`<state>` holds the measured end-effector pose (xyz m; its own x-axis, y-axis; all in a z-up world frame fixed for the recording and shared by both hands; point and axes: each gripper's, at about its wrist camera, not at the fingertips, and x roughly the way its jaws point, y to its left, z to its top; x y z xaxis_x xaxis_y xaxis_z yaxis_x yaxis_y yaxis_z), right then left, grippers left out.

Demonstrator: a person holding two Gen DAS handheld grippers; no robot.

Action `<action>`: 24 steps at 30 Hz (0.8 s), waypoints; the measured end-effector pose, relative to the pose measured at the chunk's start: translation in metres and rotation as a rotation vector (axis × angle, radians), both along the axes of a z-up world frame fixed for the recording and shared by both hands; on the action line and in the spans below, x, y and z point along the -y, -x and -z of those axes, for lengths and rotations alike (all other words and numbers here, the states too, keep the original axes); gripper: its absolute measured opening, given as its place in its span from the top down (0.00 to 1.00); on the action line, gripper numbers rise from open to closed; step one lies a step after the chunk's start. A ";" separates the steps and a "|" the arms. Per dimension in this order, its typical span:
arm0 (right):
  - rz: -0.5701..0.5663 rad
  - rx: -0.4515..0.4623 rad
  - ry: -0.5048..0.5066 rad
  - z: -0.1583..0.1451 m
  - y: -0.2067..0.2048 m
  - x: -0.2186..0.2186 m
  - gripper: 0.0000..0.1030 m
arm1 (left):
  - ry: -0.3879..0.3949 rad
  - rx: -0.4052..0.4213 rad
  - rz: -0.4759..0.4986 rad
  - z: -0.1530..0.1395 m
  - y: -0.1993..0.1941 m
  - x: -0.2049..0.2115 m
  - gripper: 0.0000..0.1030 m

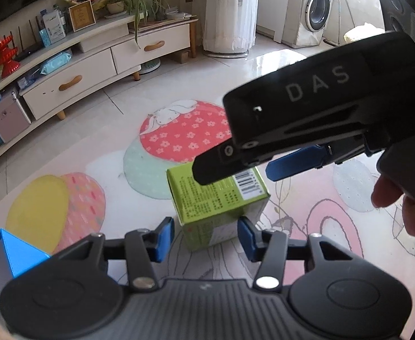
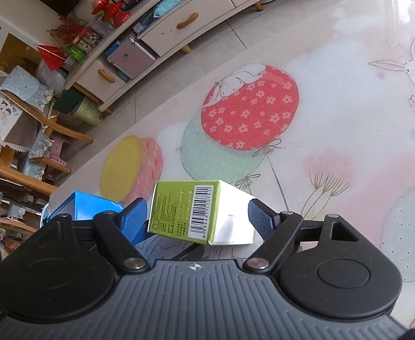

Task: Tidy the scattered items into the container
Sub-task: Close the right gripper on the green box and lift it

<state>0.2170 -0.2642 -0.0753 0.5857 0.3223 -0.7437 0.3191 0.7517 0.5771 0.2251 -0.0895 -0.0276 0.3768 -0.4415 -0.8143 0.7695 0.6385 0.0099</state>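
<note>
- At the far left we see one blue container (image 1: 14, 250), a glossy, hard-cornered box with a pale inner wall, standing on the worktop (image 1: 99, 167). It shows again at the lower left of the right wrist view (image 2: 85, 205).
- The worktop carries a smooth, shiny printed mat with round balloon shapes: one yellow, one striped pink, one mint and one red with small white flowers, plus line-drawn rabbits.
- Next comes one green carton (image 1: 218, 195), a rectangular cardboard box with fine print on its lime faces, one white side and one barcode label. It rests on the mat just right of the container, a little apart from it.
- In the left wrist view the left hand-held gripper (image 1: 206, 239) has its two ribbed blue pads either side of the carton's near corner. We cannot tell whether they touch it.
- In the right wrist view the right hand-held gripper (image 2: 197, 222) is spread wide. Its two textured blue pads flank the carton with a gap on each side, so nothing is pinched.
- To the right in the left wrist view, the right hand-held gripper's matte black body, lettered "DAS", reaches over the carton's top with one blue pad showing.
- At the far right edge we see part of a person's hand (image 1: 405, 195) on that tool.
</note>
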 end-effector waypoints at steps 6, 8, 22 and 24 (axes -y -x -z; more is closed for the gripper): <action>-0.007 -0.005 -0.020 0.007 -0.004 -0.001 0.07 | 0.009 -0.015 0.004 0.005 -0.002 0.003 0.52; -0.007 -0.007 -0.021 0.009 -0.005 -0.001 0.07 | 0.010 -0.016 0.004 0.007 -0.003 0.002 0.52; -0.011 -0.016 -0.036 0.021 -0.011 -0.003 0.09 | 0.013 -0.021 0.011 0.014 -0.005 0.005 0.53; -0.013 -0.013 -0.034 0.022 -0.011 -0.003 0.09 | 0.015 -0.022 0.009 0.014 -0.005 0.005 0.53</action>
<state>0.2279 -0.2616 -0.0972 0.5714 0.3552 -0.7398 0.3174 0.7357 0.5984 0.2306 -0.0942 -0.0420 0.3549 -0.4568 -0.8157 0.7752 0.6315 -0.0164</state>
